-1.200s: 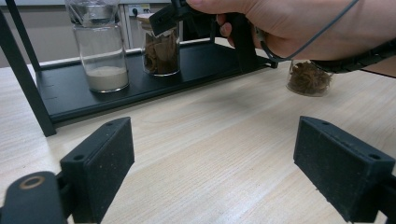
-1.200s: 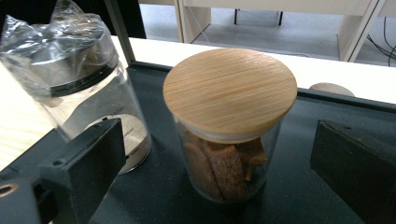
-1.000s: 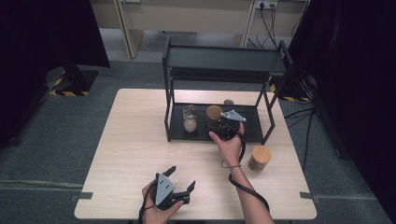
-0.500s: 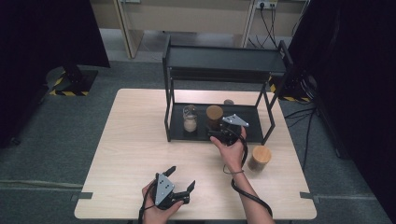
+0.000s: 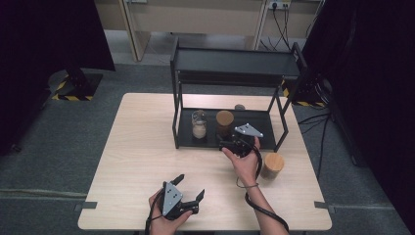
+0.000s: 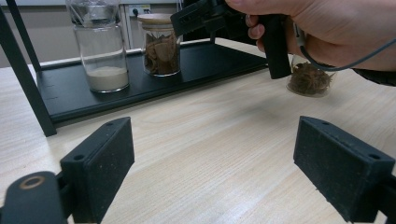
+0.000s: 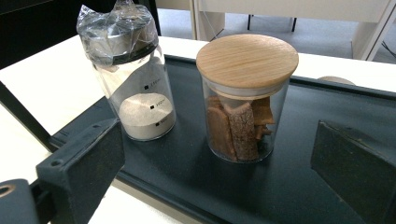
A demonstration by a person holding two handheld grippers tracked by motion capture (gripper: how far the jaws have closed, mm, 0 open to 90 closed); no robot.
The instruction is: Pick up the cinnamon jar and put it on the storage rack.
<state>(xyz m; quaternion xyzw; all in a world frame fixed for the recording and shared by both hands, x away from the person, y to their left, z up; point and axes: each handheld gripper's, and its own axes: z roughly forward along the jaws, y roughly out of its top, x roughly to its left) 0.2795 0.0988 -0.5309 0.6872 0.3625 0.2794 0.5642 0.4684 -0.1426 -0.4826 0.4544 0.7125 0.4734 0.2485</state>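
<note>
A black two-tier rack (image 5: 235,63) stands at the table's far middle. On its bottom shelf (image 7: 299,186) sit a glass jar of white powder (image 5: 198,124) (image 7: 133,79) with a plastic-wrapped top and a wooden-lidded jar of brown bark pieces (image 5: 224,122) (image 7: 245,98). My right gripper (image 5: 238,142) (image 7: 219,163) hovers at the shelf's front edge, open, with the bark jar just ahead of its jaws and apart from them. My left gripper (image 5: 189,187) (image 6: 210,172) rests open near the table's front edge, with nothing between its jaws.
A second wooden-lidded jar (image 5: 272,165) (image 6: 310,79) stands on the table right of the right hand. A small round object (image 5: 240,107) lies at the back of the bottom shelf. The rack's posts (image 6: 28,74) flank the shelf. Bare tabletop (image 5: 142,147) spreads left.
My right gripper has drawn back a little from the shelf toward the person. The jars and the left gripper have stayed where they were.
</note>
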